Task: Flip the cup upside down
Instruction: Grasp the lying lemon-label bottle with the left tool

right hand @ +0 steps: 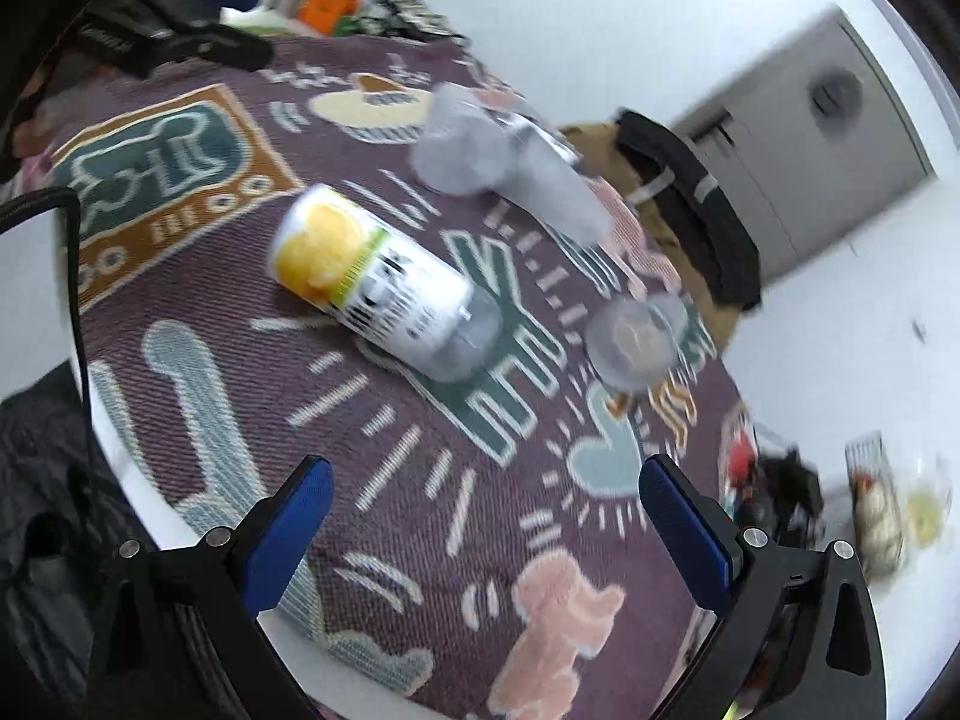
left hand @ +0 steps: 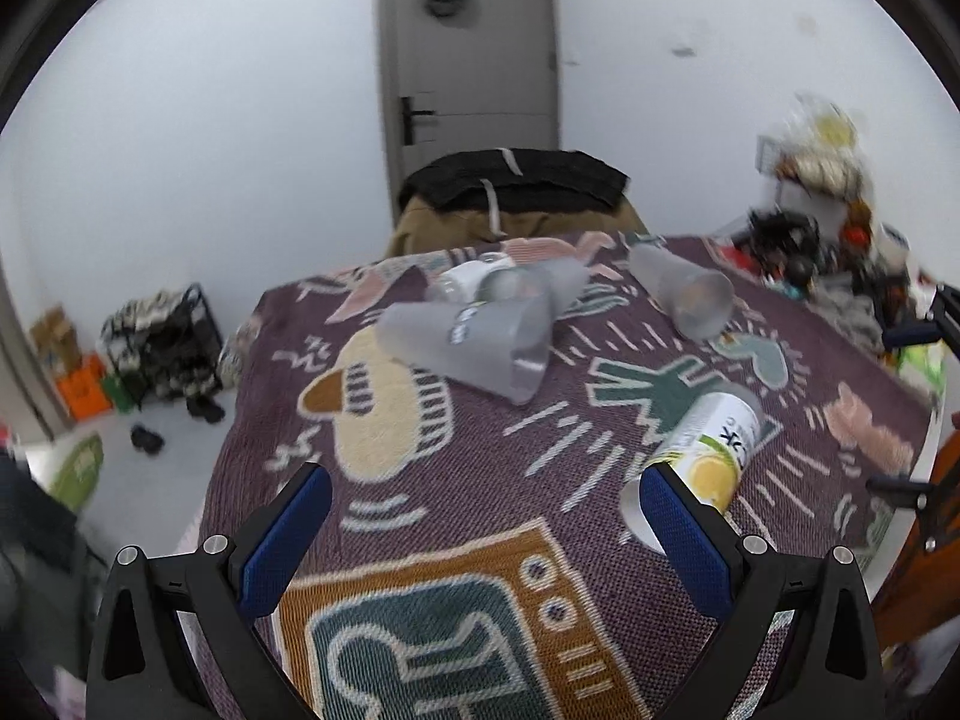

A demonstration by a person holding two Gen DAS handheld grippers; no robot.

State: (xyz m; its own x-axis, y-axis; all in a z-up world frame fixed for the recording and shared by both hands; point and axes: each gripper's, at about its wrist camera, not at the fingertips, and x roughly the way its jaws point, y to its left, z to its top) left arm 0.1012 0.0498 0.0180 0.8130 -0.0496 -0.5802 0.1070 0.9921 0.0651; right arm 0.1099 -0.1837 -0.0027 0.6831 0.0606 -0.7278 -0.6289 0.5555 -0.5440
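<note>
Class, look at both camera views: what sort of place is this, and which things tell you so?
Probably a lived-in room at home: a grey door, a shoe rack with shoes on the floor, and a table under a patterned woven cloth.

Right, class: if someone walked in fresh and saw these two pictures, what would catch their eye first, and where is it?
Probably the patterned purple cloth covering the table, bright with cartoon shapes. Next, the cups lying toppled on it: a lemon-printed cup on its side near the middle, and frosted grey cups tipped over towards the far edge. Both pairs of blue-padded fingers stand wide apart near the camera, holding nothing.
</note>
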